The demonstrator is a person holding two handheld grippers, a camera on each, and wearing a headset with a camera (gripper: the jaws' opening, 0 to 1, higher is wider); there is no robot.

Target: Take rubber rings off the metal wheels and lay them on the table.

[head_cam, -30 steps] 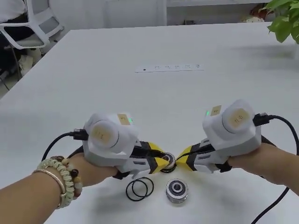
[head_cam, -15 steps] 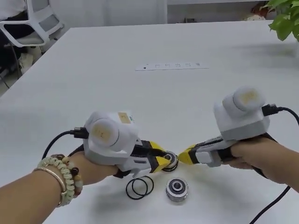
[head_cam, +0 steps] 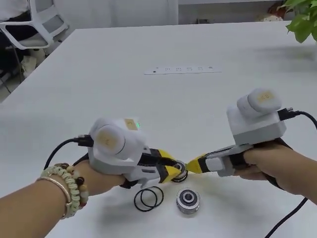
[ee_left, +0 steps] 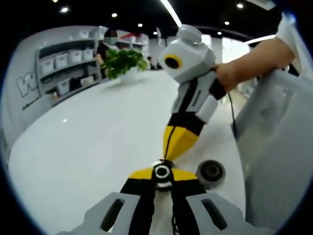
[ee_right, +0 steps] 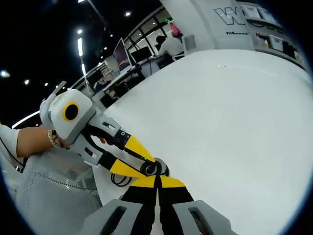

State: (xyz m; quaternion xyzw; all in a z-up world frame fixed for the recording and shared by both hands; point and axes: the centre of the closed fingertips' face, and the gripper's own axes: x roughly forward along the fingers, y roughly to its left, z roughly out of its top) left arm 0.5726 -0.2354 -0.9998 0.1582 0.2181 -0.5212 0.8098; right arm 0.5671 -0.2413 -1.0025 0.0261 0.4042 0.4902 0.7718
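Black, loose, overlapping: counted two rubber rings [head_cam: 148, 198] flat on the tabletop [head_cam: 163, 114], just beside a bare wheel [head_cam: 188, 201] lying on its face. Read that as one wheel stripped, its rubber laid down as asked. Judged the job roughly halfway, going by the two wheels in sight.

Found the held wheel [head_cam: 181, 168] apparently lifted clear of the surface, clamped across its rim in the left claw [head_cam: 177, 170], just beyond the loose rings. Saw the right claw [head_cam: 195, 166] set tip-to-tip against it, jaws pressed narrow, almost no gap in the right gripper view. Couldn't tell which: ring pinched or merely touched, too small and dark at the tip. Couldn't count any rings on the held wheel either. Left to do, by estimate: peel any rubber off that wheel, lay it beside the other two, set the wheel down.

Noted a plain white matte surface, large, with a socket strip [head_cam: 181, 70] set in further out. Spotted a leafy plant [head_cam: 299, 22] at the far right corner, an office chair [head_cam: 29, 27] off the far left edge. Made out an open-plan office beyond: shelving [ee_left: 63, 63] with bins, ceiling spotlights [ee_left: 63, 10], a seated person [ee_right: 171, 46] at monitors [ee_right: 120, 51].
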